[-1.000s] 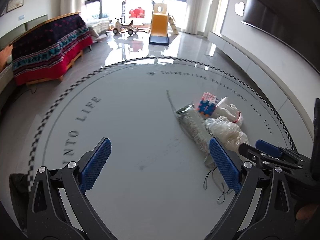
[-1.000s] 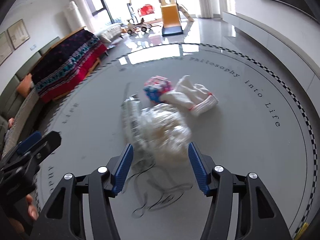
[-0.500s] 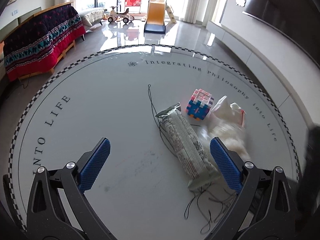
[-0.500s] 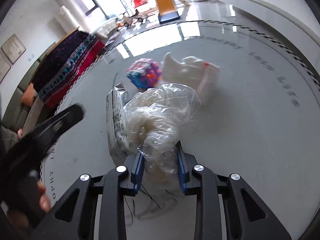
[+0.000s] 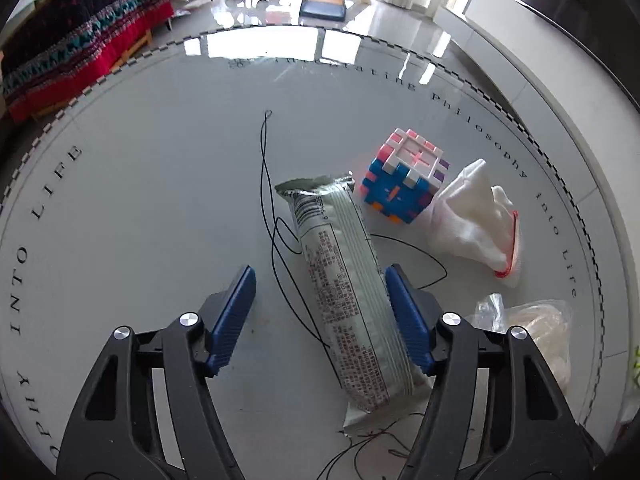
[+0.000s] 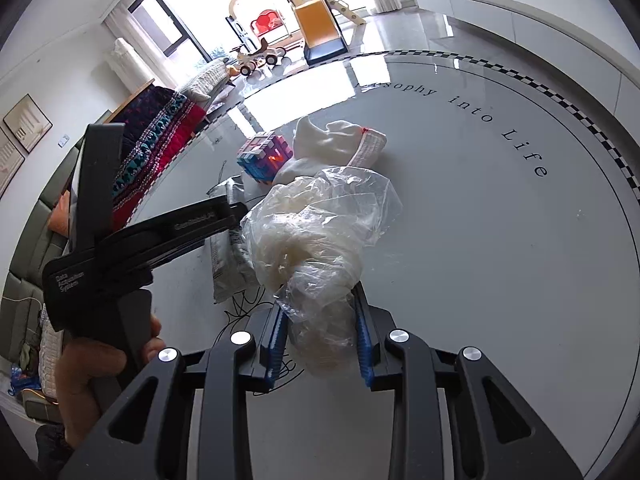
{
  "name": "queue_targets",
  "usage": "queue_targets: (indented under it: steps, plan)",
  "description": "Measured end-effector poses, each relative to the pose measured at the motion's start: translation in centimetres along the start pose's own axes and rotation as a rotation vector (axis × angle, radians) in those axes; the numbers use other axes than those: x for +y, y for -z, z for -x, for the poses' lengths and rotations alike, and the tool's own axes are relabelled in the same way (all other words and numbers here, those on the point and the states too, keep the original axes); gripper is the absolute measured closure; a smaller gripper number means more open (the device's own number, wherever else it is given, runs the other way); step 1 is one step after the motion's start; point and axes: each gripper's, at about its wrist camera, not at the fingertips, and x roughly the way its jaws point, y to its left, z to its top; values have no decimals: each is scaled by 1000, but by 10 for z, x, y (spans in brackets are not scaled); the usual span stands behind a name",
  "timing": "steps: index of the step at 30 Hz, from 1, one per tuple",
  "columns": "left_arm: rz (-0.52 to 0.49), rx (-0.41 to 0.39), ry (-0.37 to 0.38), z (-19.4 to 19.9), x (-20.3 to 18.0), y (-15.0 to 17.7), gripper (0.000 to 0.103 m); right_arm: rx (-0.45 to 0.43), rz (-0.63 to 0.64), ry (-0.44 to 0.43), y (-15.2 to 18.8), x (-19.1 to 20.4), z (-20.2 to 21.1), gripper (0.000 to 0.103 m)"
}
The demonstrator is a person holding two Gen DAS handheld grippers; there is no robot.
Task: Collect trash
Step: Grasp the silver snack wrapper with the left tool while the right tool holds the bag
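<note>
A long silver snack wrapper [image 5: 348,288] lies on the round grey table [image 5: 140,200]. My left gripper [image 5: 320,320] is open, its blue pads either side of the wrapper, not pressing it. A thin black thread [image 5: 266,184] loops beside and under the wrapper. My right gripper [image 6: 320,344] is shut on a crumpled clear plastic bag [image 6: 316,232], held just above the table; the bag also shows in the left wrist view [image 5: 536,328]. The wrapper shows partly behind the left gripper in the right wrist view [image 6: 230,256].
A pink, white and blue block cube [image 5: 404,176] and a white sock with a red trim [image 5: 476,220] lie right of the wrapper. Both show in the right wrist view, cube [image 6: 264,156], sock [image 6: 340,140]. A sofa with a red patterned blanket [image 5: 80,52] stands beyond the table.
My right gripper closed on the plastic bag and lifted it off the pile. My left gripper moved in over the wrapper and narrowed its opening around it.
</note>
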Motion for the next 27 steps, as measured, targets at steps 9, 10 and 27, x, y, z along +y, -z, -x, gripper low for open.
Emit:
queue_targets:
  steps: [9, 10, 27]
  plan:
    - [-49, 1, 64, 0, -13, 2, 67, 2, 3, -1, 5, 3, 6, 72]
    - [-48, -1, 75, 1, -13, 4, 67, 1, 8, -3, 7, 5, 8, 72]
    - [24, -74, 62, 73, 74, 71, 69, 8, 100, -75, 37, 83, 27, 72]
